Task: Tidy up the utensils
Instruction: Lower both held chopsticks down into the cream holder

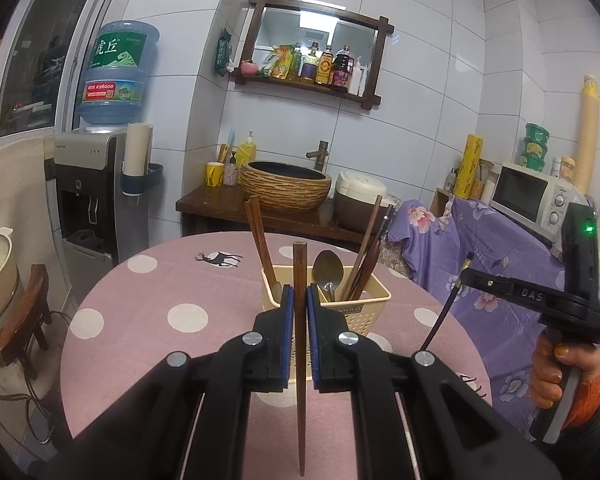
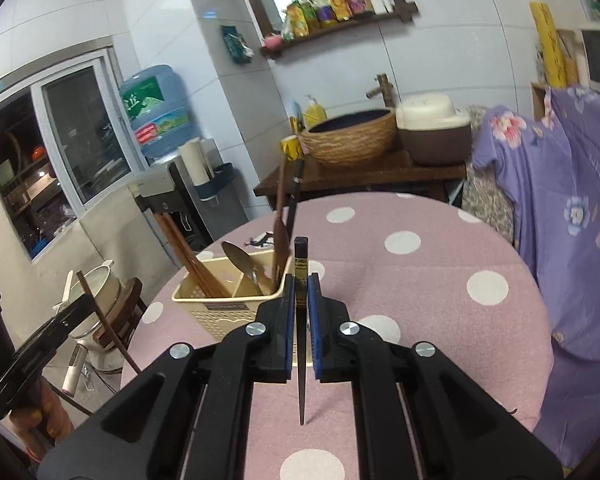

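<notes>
Both grippers are closed on a single chopstick each. Nearest the left wrist camera, the left gripper (image 1: 299,295) pinches a brown wooden chopstick (image 1: 299,360) between its blue pads, the stick standing upright with its thick square end up and its tapered tip pointing down toward the lens. The right gripper (image 2: 300,285) clamps a dark chopstick (image 2: 301,344) with a gold band near its top, held the same way, thick end up and thin tip down. Just beyond the left gripper's fingers sits a cream utensil caddy (image 1: 364,308) on the pink polka-dot tablecloth (image 1: 140,332) of a round table. Inside it, divided compartments hold two brown chopsticks (image 1: 260,240) leaning left, a metal spoon (image 1: 329,270) near the middle, and more chopsticks (image 1: 366,252) leaning right. In the right wrist view the caddy lies to the left of the right gripper, near but apart. Further back stand a wooden counter with a woven-pattern basin (image 1: 286,186), a rice cooker (image 1: 358,200), a microwave (image 1: 532,196) and a water dispenser (image 1: 96,184).
</notes>
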Demonstrator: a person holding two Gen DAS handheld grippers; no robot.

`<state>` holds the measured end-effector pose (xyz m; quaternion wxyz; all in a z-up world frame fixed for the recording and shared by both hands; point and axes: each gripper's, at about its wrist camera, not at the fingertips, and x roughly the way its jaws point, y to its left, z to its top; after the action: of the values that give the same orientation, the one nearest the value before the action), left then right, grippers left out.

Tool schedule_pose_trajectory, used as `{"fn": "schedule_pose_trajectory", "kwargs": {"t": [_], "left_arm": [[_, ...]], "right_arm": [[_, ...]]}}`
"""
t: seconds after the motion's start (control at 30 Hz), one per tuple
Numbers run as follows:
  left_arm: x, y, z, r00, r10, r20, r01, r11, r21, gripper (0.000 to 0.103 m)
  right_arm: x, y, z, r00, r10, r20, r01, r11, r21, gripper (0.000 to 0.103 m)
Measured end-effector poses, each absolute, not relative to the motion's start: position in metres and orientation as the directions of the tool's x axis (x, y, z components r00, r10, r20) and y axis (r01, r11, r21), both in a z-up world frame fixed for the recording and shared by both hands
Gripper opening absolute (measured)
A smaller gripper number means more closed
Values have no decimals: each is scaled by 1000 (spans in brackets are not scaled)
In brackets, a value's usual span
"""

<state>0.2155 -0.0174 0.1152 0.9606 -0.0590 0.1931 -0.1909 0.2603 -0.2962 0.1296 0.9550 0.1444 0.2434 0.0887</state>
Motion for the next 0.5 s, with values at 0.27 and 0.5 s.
{"fn": "schedule_pose_trajectory", "kwargs": {"t": [0.27, 0.5], "left_arm": [[211, -17, 134, 865, -392, -313, 353, 919, -174, 8], [221, -15, 171, 873, -410, -266, 374, 911, -176, 8]], "right_arm": [[252, -291, 156, 859, 278, -430, -138, 934, 329, 7], [256, -286, 193, 864, 308, -398, -178, 927, 329, 7]]}}
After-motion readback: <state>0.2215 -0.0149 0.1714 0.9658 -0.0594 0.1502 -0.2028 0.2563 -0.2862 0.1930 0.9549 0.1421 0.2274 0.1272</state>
